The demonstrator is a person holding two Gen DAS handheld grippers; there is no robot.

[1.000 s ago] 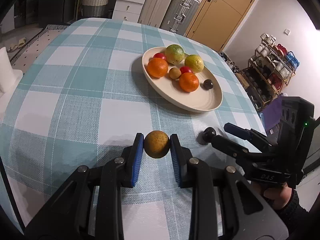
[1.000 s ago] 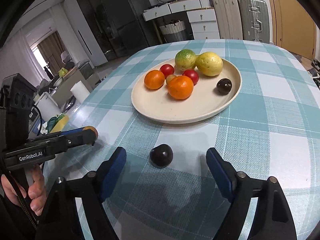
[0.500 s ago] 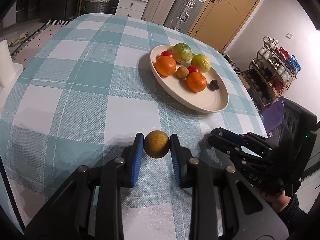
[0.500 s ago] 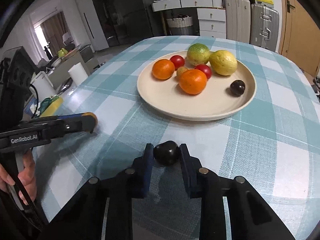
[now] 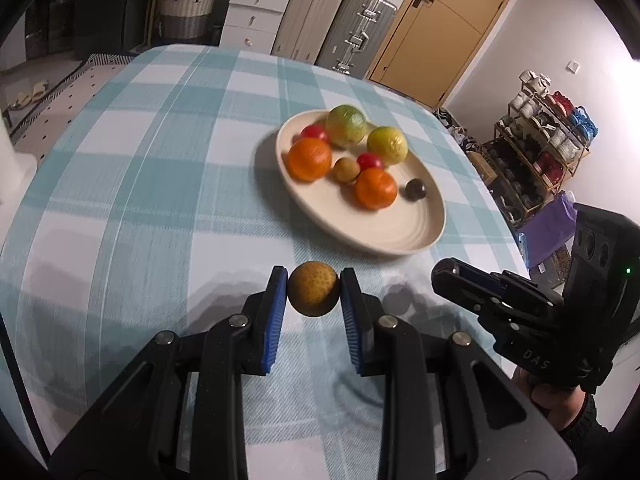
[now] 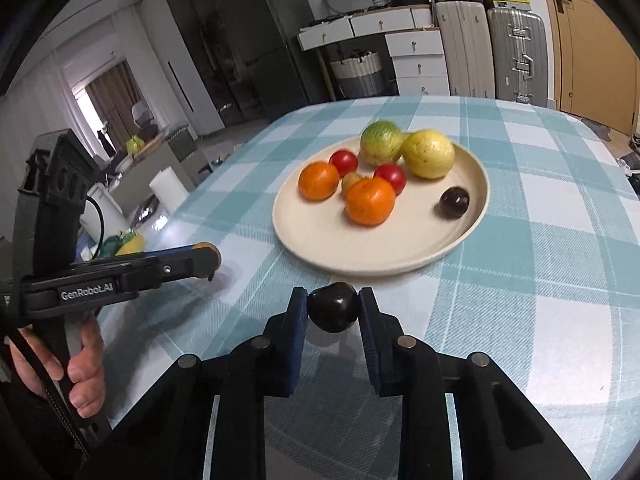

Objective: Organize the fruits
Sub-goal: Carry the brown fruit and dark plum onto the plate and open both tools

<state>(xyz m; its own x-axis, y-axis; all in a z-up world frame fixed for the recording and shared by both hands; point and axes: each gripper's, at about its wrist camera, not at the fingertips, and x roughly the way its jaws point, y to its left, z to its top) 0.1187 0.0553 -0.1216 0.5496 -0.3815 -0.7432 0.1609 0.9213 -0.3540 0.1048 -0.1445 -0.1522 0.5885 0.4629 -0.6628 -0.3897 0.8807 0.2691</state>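
Left gripper jaws pinch tan round fruit above counter, near plate. Right gripper jaws pinch dark plum just before plate rim.

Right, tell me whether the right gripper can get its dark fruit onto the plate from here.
Probably yes. The right gripper is shut on the dark fruit, just short of the plate. The near part of the plate is bare, and the left gripper stands off to the side.
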